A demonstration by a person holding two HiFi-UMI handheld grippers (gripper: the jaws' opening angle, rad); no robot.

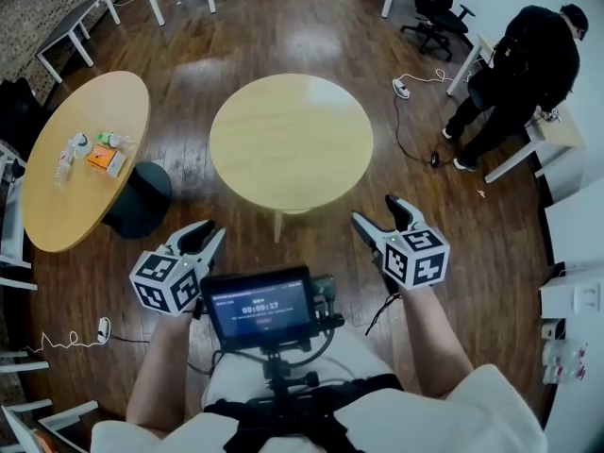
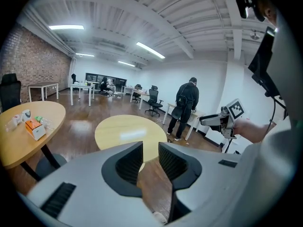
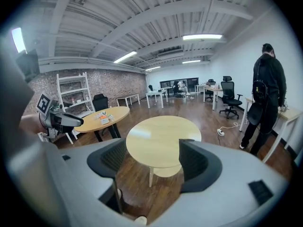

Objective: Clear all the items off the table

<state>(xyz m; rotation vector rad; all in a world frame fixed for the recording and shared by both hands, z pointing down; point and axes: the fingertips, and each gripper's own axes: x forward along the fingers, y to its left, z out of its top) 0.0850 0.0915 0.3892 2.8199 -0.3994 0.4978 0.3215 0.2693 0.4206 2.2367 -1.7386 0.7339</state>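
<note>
So right now you're facing the round table (image 1: pixel 293 140) in the middle, and its top is bare, nothing on it to grab. The stuff you need is on the other table (image 1: pixel 52 210), off to your left. There's an orange box (image 1: pixel 102 159) with a small cluster of bottles and bits (image 1: pixel 75 149) around it, all bunched near the middle of that top. From here they're too small to say exactly what each piece is.

Both tools are empty. Your left tool (image 1: pixel 209 237) has its jaws only a little apart, with just floor showing through the gap. Your right tool (image 1: pixel 377 213) has its jaws clearly spread, nothing between them either. Both hang in the air near your waist, well apart from any item.

My take: the step in hand is simply getting over there. Turn left and walk round until the cluster is near and in front of you, instead of stretching across the whole top. Mind the dark round base (image 1: pixel 142 196) beside that table. I'd widen the left jaws before going in. Take the box first, since it looks like the easiest flat-sided grab. Come at the bottles from the side so you don't knock them over.
</note>
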